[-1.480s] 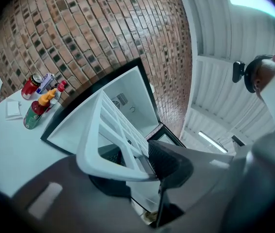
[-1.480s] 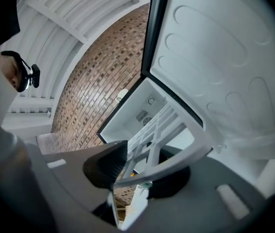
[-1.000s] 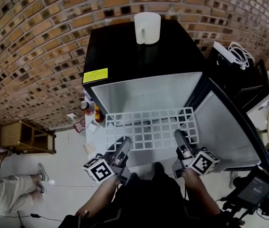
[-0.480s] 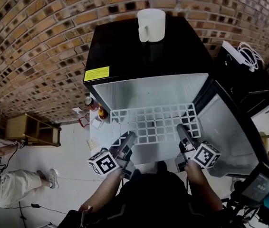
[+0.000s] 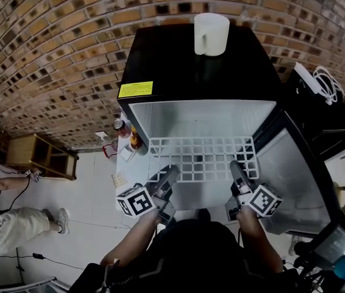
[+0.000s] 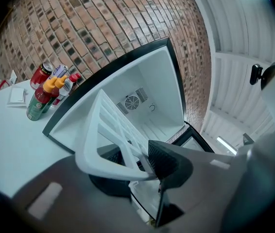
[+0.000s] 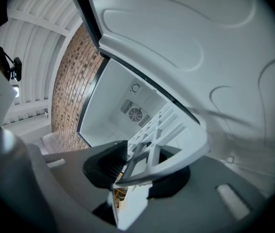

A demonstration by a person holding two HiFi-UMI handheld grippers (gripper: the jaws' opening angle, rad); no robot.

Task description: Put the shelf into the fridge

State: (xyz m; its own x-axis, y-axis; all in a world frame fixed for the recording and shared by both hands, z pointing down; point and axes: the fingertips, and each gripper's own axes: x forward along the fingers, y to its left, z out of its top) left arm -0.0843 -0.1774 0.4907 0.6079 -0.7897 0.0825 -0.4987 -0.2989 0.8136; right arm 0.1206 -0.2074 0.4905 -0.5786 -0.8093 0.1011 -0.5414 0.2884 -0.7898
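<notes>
A white grid shelf [image 5: 200, 158] lies level in the mouth of the open black mini fridge [image 5: 191, 72]. Its far edge reaches into the white interior [image 5: 200, 118]. My left gripper [image 5: 168, 177] is shut on the shelf's near left edge; my right gripper [image 5: 238, 171] is shut on its near right edge. In the left gripper view the shelf frame [image 6: 111, 132] sits clamped between the black pads, with the fridge's back-wall fan [image 6: 130, 101] beyond. The right gripper view shows the shelf [image 7: 164, 137] pinched likewise, with the fan [image 7: 135, 114] behind.
The fridge door [image 5: 294, 170] stands open to the right. A white mug [image 5: 211, 33] sits on the fridge top. Bottles and a can [image 5: 128, 136] stand on the floor left of the fridge. A wooden crate [image 5: 35, 157] and a person's legs [image 5: 2, 224] are at the far left.
Both grippers have carried the shelf forward, so its far edge now lies inside the fridge opening. The view has shifted right.
</notes>
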